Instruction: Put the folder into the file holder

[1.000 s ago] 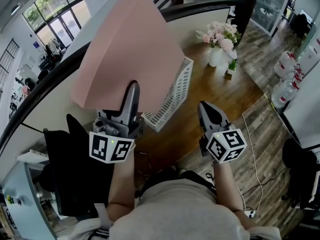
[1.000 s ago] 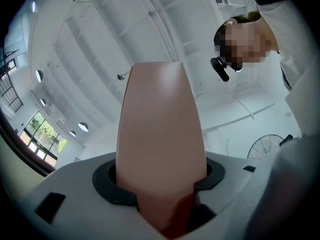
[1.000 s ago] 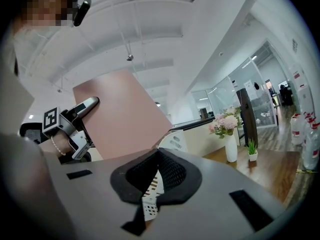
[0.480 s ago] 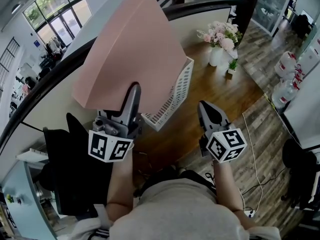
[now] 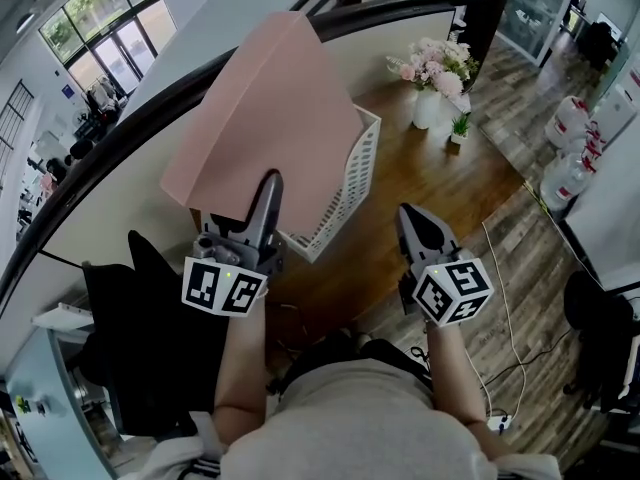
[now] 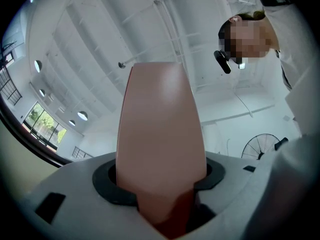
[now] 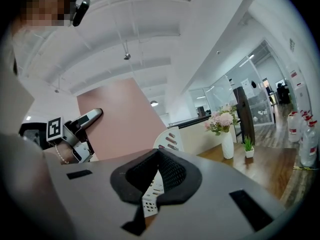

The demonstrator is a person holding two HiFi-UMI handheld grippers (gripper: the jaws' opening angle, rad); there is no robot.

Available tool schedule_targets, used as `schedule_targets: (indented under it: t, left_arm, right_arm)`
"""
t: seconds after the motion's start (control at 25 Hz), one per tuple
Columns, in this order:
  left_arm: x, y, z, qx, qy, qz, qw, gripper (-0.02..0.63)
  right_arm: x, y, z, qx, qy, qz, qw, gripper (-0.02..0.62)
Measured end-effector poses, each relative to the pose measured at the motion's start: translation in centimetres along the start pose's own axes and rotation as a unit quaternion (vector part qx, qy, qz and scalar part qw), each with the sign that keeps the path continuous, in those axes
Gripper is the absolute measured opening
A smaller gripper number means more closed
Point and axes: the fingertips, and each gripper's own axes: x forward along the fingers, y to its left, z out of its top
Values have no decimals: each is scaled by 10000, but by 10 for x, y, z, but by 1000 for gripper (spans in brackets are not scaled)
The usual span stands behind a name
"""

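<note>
My left gripper [image 5: 264, 190] is shut on the lower edge of a large pink folder [image 5: 270, 108] and holds it up, tilted. The folder's lower right part overlaps the near rim of the white slotted file holder [image 5: 352, 188], which stands on the brown wooden table [image 5: 450, 183]. In the left gripper view the folder [image 6: 161, 134] rises out of the jaws and fills the middle. My right gripper [image 5: 420, 228] hovers to the right of the holder, shut and empty. In its own view I see the folder [image 7: 120, 119], the holder [image 7: 170, 140] and the left gripper [image 7: 92, 115].
A white vase of pink flowers [image 5: 435, 73] and a small green pot plant [image 5: 460, 128] stand at the table's far side. A black curved rail [image 5: 110, 138] runs behind the folder. A black chair [image 5: 140, 338] is at lower left. Water bottles [image 5: 570, 163] and cables lie on the floor at right.
The left gripper has lowered the folder and shifted it slightly right, bringing it closer over the file holder. The right gripper has stayed in place.
</note>
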Motion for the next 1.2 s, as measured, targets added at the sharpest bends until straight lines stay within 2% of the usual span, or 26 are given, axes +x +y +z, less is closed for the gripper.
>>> schedule_targets:
  t: [0.84,1.2]
  left_arm:
    - [3,0,-60,346,536,-319,9975,295]
    - [-1,8,-88,260,840,-191,9959,295]
  right_arm:
    - [6,-4,-18,97,255,-37,9996,9]
    - [10,-4,-31,159,399,-8,9991,9]
